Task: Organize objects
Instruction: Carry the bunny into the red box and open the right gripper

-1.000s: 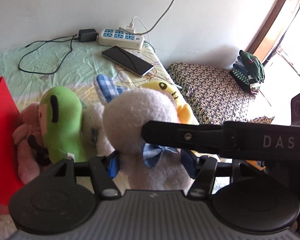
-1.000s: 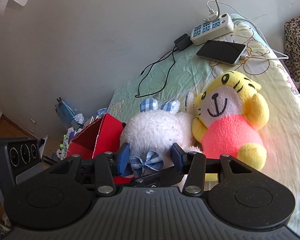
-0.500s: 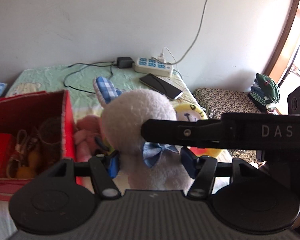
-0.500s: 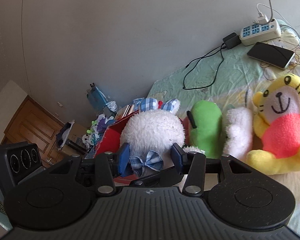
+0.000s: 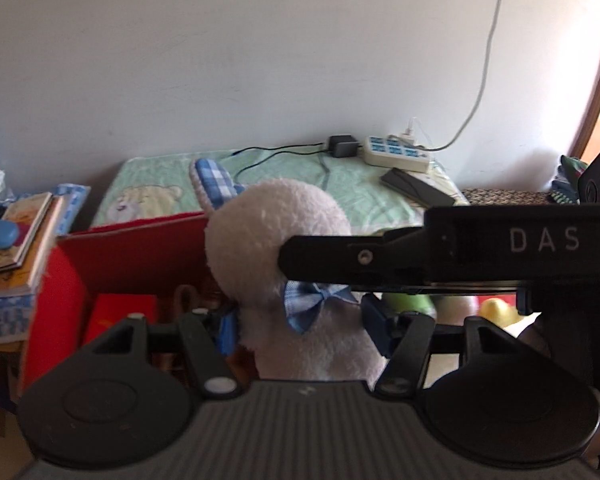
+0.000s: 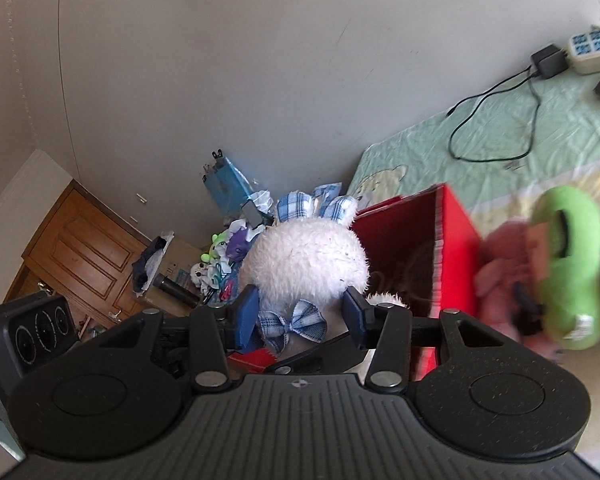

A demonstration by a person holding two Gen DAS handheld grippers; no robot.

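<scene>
Left wrist view: both grippers, left gripper [image 5: 300, 320] and right gripper [image 6: 302, 320], stay clamped on the white plush rabbit [image 5: 276, 240]. It has travelled from the bed to above the red box [image 6: 452, 240]; release comes next.

The left gripper [image 5: 300, 322] and the right gripper [image 6: 302, 318] are both matte black with ribbed housings, round side discs, silver screw heads and blue finger pads [image 6: 247, 314]. One black arm bears white letters "DAS".
</scene>
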